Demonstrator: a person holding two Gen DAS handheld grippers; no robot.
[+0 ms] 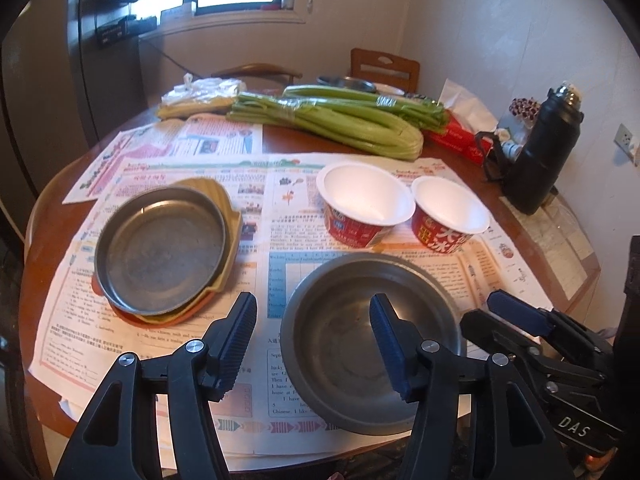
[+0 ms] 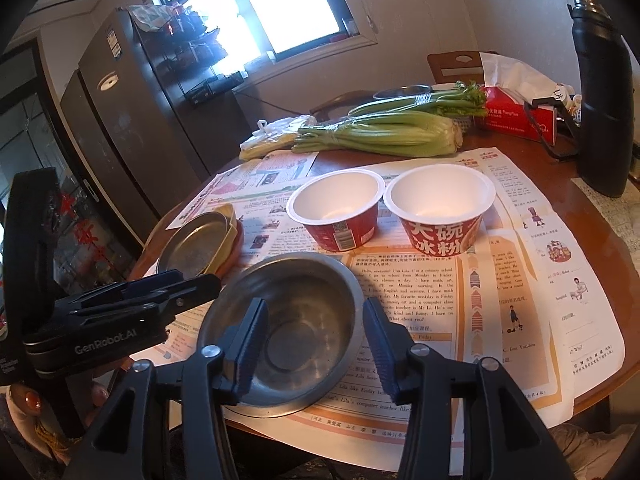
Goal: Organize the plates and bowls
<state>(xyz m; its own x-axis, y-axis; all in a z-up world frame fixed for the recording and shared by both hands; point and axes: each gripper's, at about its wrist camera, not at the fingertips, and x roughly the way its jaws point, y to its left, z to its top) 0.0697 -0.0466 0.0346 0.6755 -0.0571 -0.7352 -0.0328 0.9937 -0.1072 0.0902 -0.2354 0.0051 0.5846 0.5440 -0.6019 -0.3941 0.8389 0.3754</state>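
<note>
Left wrist view. Left tongs (image 1: 314, 344) stand apart and hold nothing, hovering over the near edge of the bench (image 1: 532, 208). The steel bowl (image 1: 372, 344) sits on the newspaper (image 1: 256, 248) directly ahead, and the right-hand pad overlaps its interior in this view; whether that pad touches metal cannot be told. To the left lies a plate stack (image 1: 160, 256): a steel plate on top, a yellow dish under it, an orange one at the bottom. Beyond stand two red paper bowls (image 1: 366, 204), side by side and just apart. The right tongs (image 1: 508, 312) enter from the right, near the steel bowl's rim.

Right wrist view. Right tongs (image 2: 316, 344) are likewise apart and unloaded, with the steel bowl (image 2: 288, 332) between and below the pads. The left tongs (image 2: 132, 292) lie to the left, between bowl and plate stack (image 2: 196, 240).

Contents. All bowls appear empty; the paper bowls (image 2: 336, 208) show clean white insides. The top plate holds nothing.

Risks, as judged. The steel bowl sits close to the bench edge, so a glancing pad could push it off. Its smooth curved wall may slip from a shallow pinch. The two tongs work close together and could collide. The paper bowls are light and would crush or tip under a hard squeeze. The newspaper may slide and drag everything on it.
</note>
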